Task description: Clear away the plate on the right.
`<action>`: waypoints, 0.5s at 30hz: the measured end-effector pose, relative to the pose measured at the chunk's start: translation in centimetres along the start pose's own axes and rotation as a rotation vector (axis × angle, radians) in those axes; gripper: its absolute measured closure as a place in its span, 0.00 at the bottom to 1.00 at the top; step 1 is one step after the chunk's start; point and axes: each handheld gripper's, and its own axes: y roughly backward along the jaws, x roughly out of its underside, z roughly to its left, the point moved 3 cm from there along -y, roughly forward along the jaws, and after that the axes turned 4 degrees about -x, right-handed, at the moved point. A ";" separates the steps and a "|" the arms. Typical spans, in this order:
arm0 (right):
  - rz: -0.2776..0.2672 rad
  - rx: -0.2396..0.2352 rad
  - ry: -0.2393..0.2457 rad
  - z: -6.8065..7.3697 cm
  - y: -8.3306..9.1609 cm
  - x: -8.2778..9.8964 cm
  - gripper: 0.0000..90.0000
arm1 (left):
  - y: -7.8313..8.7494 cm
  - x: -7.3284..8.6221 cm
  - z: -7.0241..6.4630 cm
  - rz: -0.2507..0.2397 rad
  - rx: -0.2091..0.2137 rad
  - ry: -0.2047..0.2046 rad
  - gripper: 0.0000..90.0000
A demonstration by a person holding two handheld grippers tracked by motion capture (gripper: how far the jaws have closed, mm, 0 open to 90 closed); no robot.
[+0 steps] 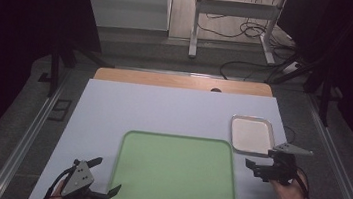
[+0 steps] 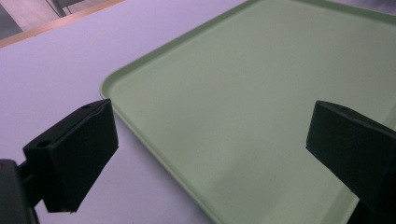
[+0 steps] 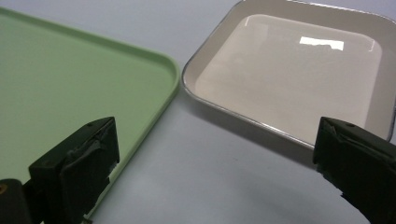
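Hovering over a pale tabletop [image 1: 163, 110], two hand-held tools flank a large green tray [image 1: 174, 175] in the high view: the left tool [image 1: 105, 178] sits by the tray's near left corner, the right tool [image 1: 252, 166] just beyond its far right corner, below a small metal-rimmed tray [image 1: 252, 135] that lies near the green one without touching it. In the left gripper view, the left tool [image 2: 210, 158] is spread wide and holds nothing, its jaws straddling the green tray's rim [image 2: 140, 126]. In the right gripper view, the right tool [image 3: 215, 168] is likewise spread and empty, aimed at the strip of tabletop [image 3: 196, 154] between the green tray [image 3: 70, 84] and the small tray [image 3: 285, 74]. Both trays look shallow and smooth, so a jaw pushing the rim rather than pinching it could slide a tray across the surface.
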 end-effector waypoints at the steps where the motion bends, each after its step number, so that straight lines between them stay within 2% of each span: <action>1: 0.000 0.000 0.000 0.0 0.0 0.0 0.00 | 0.0 0.0 0.0 0.000 0.000 0.000 0.02; 4: -0.003 0.017 -0.014 -0.5 -0.3 -0.4 0.01 | 0.0 0.0 0.0 0.000 0.000 0.000 0.02; 8: -0.001 0.013 -0.040 -1.0 -0.7 -0.7 0.01 | 0.0 0.0 0.0 0.000 0.000 -0.001 0.02; 15: -0.003 0.036 -0.044 -1.9 -1.1 -1.3 0.01 | 0.0 0.0 0.0 0.000 -0.001 -0.002 0.02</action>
